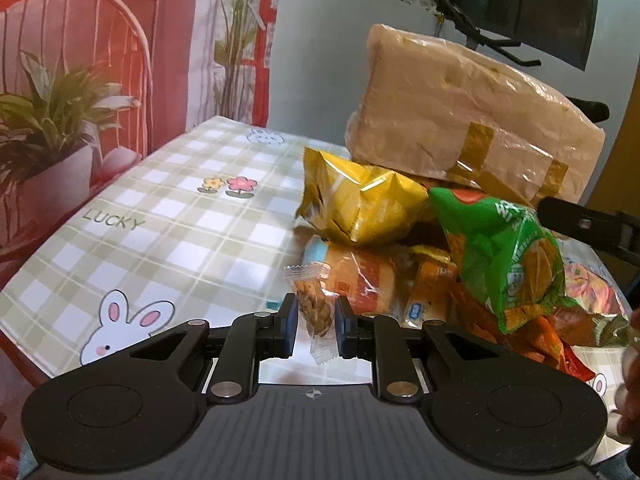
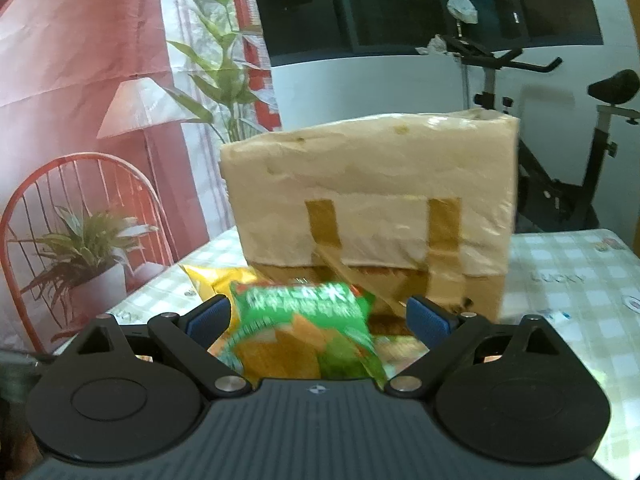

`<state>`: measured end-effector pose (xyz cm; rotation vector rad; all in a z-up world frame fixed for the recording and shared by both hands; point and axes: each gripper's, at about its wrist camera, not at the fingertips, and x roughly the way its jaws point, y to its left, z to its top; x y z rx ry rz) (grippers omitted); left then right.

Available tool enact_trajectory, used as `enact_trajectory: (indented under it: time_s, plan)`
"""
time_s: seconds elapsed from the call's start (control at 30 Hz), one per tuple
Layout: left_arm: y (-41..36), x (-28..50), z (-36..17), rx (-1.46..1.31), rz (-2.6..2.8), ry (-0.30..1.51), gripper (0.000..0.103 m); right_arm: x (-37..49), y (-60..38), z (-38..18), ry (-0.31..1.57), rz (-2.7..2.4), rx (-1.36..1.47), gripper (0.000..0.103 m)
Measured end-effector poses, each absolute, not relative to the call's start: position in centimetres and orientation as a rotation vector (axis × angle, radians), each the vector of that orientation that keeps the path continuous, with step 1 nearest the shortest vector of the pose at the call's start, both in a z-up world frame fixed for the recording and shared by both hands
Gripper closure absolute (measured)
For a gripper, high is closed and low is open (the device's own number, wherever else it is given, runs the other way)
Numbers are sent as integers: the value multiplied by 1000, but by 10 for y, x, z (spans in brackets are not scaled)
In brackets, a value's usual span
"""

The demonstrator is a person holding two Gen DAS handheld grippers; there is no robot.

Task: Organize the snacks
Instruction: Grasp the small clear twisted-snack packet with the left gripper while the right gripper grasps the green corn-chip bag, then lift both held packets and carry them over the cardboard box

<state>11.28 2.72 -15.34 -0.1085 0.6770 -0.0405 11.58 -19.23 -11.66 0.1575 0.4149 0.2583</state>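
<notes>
- Snack pile point(image 1: 420, 280) on the tabletop point(image 1: 180, 240), toward 3 o'clock in the left wrist view.
- Taped box point(image 1: 472, 120) behind the pile, at 1 o'clock.
- Large chip bag point(image 1: 360, 204) atop the pile, left of another bag point(image 1: 504, 256).
- Small packet point(image 1: 314, 304) at 6 o'clock, between the left claw point(image 1: 317, 320) pads.
</notes>
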Motion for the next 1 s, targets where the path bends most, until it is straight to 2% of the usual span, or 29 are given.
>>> enact_trajectory:
  time_s: [0.23, 0.3, 0.53, 0.7, 1.0]
  plan:
    - [38, 113, -153, -114, -24, 653, 83, 145, -178, -129, 483, 242, 200, 8]
    - [38, 115, -154, -114, -21, 657, 83, 145, -175, -133, 495, 246, 193, 10]
    - [36, 116, -157, -105, -32, 657, 83, 141, -173, -145, 501, 254, 180, 10]
    - [36, 115, -157, -99, -28, 649, 83, 137, -173, -148, 504, 262, 157, 18]
    - [32, 109, -153, -79, -32, 634, 82, 111, -176, -147, 454, 324, 164, 23]
